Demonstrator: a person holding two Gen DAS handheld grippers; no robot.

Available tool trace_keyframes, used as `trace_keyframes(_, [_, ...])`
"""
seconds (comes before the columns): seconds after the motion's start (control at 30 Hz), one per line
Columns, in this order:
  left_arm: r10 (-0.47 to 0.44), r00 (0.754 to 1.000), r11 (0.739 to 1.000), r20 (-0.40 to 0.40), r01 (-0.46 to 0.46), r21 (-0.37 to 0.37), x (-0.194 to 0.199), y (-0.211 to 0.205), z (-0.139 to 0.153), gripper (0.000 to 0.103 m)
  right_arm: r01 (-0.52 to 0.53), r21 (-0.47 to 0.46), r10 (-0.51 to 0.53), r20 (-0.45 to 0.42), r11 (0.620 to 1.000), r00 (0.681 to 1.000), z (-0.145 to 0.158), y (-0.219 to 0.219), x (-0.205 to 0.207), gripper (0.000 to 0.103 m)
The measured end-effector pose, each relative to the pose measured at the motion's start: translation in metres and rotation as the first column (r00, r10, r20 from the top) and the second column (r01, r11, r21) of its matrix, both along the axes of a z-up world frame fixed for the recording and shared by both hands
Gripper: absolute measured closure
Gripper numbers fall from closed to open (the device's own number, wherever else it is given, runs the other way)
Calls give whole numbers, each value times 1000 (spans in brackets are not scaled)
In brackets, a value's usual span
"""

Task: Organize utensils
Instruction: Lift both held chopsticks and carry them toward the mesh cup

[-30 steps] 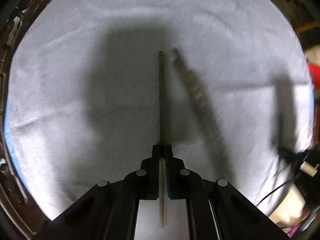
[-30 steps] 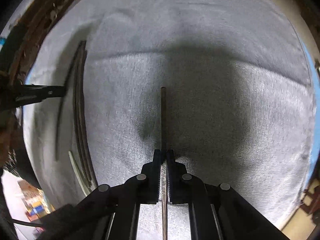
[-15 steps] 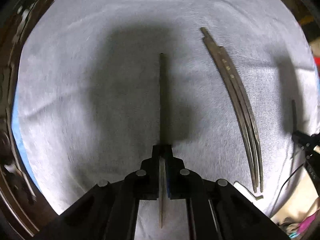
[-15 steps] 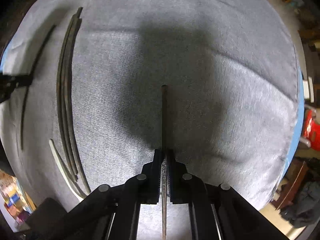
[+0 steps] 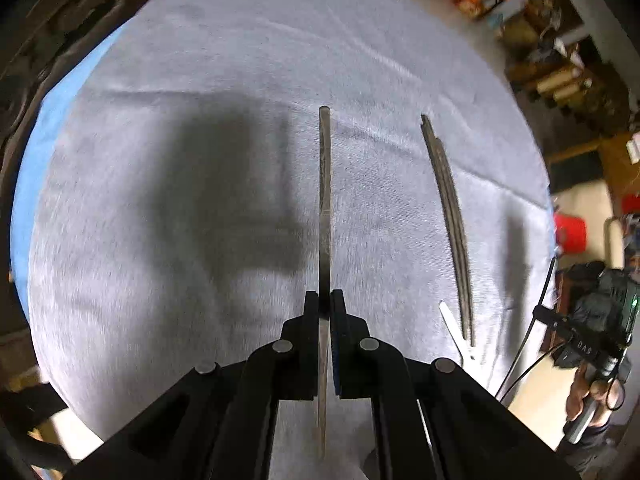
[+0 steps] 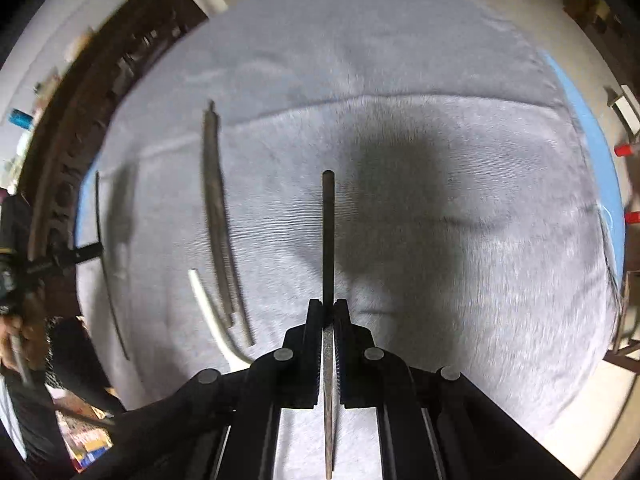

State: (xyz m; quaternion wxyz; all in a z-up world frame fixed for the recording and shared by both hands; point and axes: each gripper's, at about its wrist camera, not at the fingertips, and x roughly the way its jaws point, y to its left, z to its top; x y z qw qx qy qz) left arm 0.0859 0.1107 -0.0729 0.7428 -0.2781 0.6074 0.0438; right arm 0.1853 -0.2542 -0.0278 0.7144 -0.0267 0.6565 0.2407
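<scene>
My left gripper (image 5: 325, 300) is shut on a thin dark metal utensil (image 5: 325, 184), seen edge-on, held above the grey cloth (image 5: 200, 80). My right gripper (image 6: 328, 308) is shut on another thin dark utensil (image 6: 328, 232), also above the cloth. A bundle of dark utensils (image 5: 450, 216) lies on the cloth right of my left gripper, with a white utensil (image 5: 454, 326) at its near end. The same bundle (image 6: 218, 216) and white utensil (image 6: 206, 304) show left of my right gripper. My right gripper shows at the left view's right edge (image 5: 552, 320), my left gripper at the right view's left edge (image 6: 86, 254).
The cloth (image 6: 440, 80) covers a round table with a blue underlayer (image 5: 52, 120) showing at its edge. A dark carved chair back (image 6: 80, 128) stands beyond the table's left side. Cluttered shelves (image 5: 560, 60) lie beyond the table at the right.
Both grippers have risen and pulled back from the cloth with their utensils still held. The views now show more of the table's edge and the room.
</scene>
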Motion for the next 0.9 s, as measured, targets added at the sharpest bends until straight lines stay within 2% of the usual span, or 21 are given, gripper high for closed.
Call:
trace_keyframes(0.07, [9,1000,1000,19,-9,-9,-10,11,-2,98,2,29,-3,17,1000,1000,8,-3,-8,97])
trace_keyframes(0.3, [73,993,996,96,-68,-55,-35,20,32,98,22,86,-28,62,996,998,43,-18,-5,97])
trace_keyframes(0.37, [103,982,993,161,-93,-71,-49,23,43,98,43,116,-52,81,992,995,50,-21,-10,97])
trace_keyframes(0.47, [146,966,987,214,-127,-100,-64,23,53,98,82,191,-101,96,978,990,54,-31,-20,97])
trace_keyframes(0.67, [210,913,975,350,-171,-139,-100,14,79,98,144,350,-213,166,926,963,91,-61,-48,97])
trace_keyframes(0.9, [210,842,977,497,-163,-136,-128,-13,120,98,109,497,-269,263,861,927,146,-72,-89,97])
